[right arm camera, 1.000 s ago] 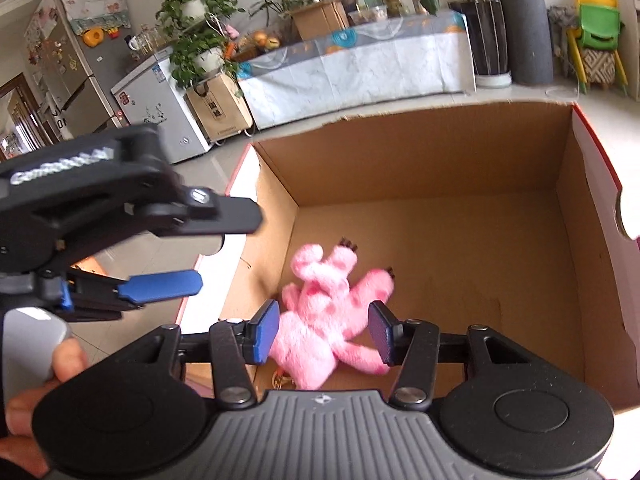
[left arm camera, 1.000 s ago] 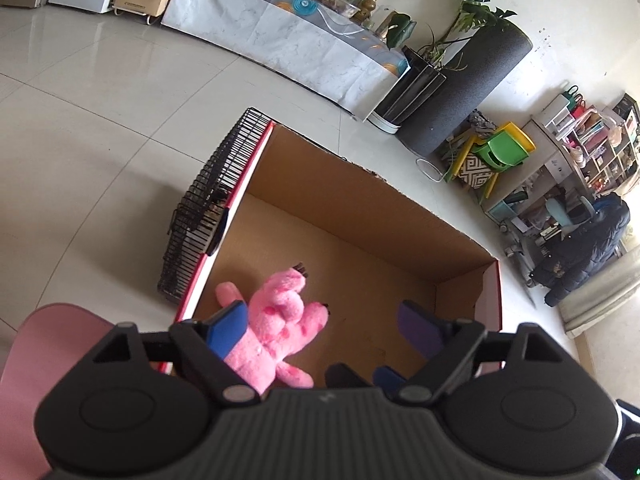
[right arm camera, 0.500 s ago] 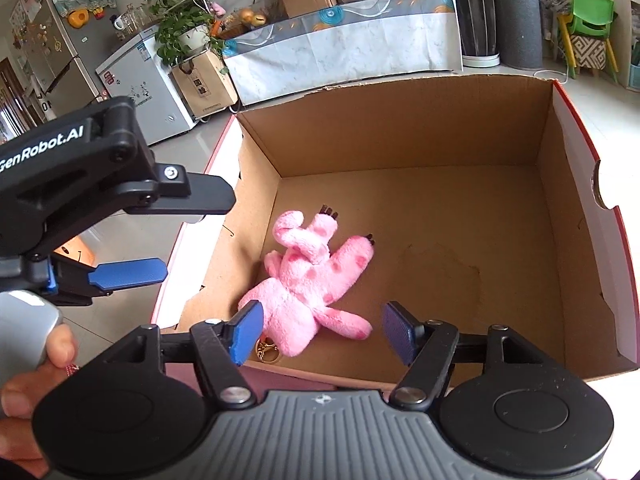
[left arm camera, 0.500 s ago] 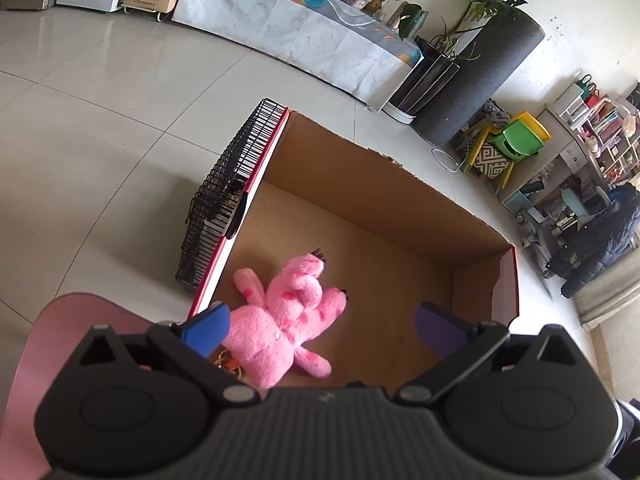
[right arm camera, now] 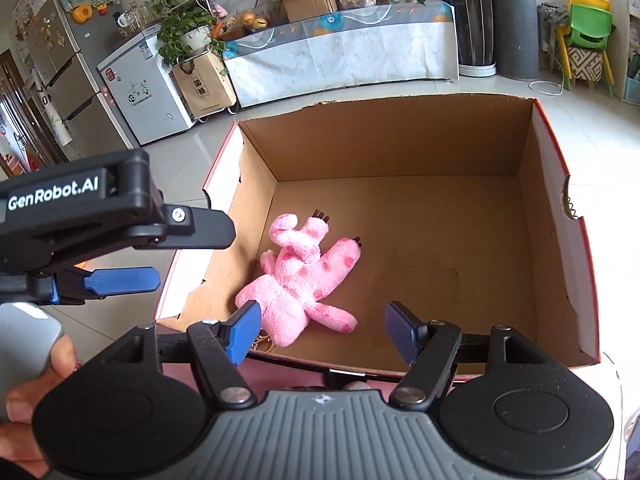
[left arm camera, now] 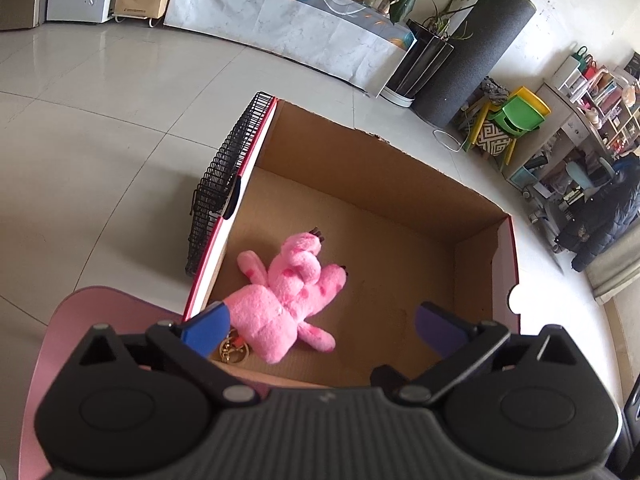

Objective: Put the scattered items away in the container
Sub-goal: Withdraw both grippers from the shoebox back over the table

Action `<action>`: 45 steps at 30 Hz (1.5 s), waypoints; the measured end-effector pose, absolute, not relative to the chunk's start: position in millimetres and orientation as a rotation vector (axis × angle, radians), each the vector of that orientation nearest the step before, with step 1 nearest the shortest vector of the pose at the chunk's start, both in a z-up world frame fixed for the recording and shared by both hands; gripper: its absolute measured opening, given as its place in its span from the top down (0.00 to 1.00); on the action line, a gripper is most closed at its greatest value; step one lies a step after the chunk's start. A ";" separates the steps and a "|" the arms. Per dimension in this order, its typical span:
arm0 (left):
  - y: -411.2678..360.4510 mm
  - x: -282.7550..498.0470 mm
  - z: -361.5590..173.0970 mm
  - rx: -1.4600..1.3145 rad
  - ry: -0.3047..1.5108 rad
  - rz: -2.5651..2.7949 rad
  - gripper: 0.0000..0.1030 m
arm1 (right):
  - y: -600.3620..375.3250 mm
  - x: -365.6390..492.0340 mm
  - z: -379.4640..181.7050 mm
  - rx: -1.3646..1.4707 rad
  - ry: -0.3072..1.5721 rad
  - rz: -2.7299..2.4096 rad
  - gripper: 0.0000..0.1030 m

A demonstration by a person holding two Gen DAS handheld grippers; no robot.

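Note:
A pink plush toy (left arm camera: 288, 292) with a gold keyring (left arm camera: 233, 350) lies on the floor of an open cardboard box (left arm camera: 384, 184), near its front left corner; it also shows in the right wrist view (right arm camera: 304, 280), inside the box (right arm camera: 400, 140). My left gripper (left arm camera: 320, 328) is open and empty above the box's near edge. My right gripper (right arm camera: 326, 330) is open and empty, also over the near edge. The left gripper's fingers (right arm camera: 120, 280) show at the left of the right wrist view.
A black wire rack (left arm camera: 224, 176) leans on the box's left outer wall. A pink surface (left arm camera: 100, 312) lies under the grippers. A covered bench (right arm camera: 344, 56), a small white fridge (right arm camera: 144, 92), plant pots and small chairs (left arm camera: 516, 116) stand at the far side of the tiled floor.
Both grippers have pulled back and up from the box, and both have opened wider. The pink plush toy stays lying in the box.

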State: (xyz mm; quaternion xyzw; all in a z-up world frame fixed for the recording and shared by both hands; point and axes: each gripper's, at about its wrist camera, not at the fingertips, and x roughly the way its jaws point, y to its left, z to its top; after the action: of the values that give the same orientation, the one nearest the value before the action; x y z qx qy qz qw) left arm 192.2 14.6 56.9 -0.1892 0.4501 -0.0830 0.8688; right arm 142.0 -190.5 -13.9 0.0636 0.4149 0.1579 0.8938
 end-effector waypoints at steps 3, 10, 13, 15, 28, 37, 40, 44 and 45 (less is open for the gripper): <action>11.5 187.4 60.5 -0.372 0.944 -0.178 0.00 | -196.0 137.2 -9.8 0.132 0.863 0.329 0.33; 7.6 176.1 69.3 -0.340 0.945 -0.199 0.00 | -205.2 126.9 -4.1 0.116 0.875 0.318 0.33; 7.4 172.6 72.3 -0.328 0.947 -0.205 0.00 | -207.1 123.1 -2.1 0.115 0.880 0.318 0.33; 8.0 170.4 74.1 -0.324 0.948 -0.202 0.00 | -207.6 121.2 -0.8 0.112 0.883 0.326 0.33; 11.7 147.9 84.5 -0.290 0.931 -0.198 0.00 | -206.8 102.7 8.3 0.102 0.876 0.350 0.33; 15.8 121.4 79.4 -0.282 0.958 -0.195 0.00 | -200.9 73.4 4.2 0.082 0.893 0.363 0.33; 16.7 113.4 77.1 -0.291 0.966 -0.197 0.00 | -199.8 65.2 1.1 0.083 0.908 0.364 0.33; 15.0 102.7 70.8 -0.275 0.986 -0.188 0.00 | -199.3 54.9 -1.2 0.076 0.915 0.357 0.33; 15.3 100.0 69.0 -0.275 0.989 -0.187 0.00 | -200.0 52.4 -1.6 0.081 0.917 0.353 0.33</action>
State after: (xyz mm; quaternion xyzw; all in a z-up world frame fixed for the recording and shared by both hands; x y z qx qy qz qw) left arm 100.0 15.3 69.0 -0.1311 0.4726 -0.0894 0.8669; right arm 52.4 -200.0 -1.6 0.0388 0.4403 0.1695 0.8809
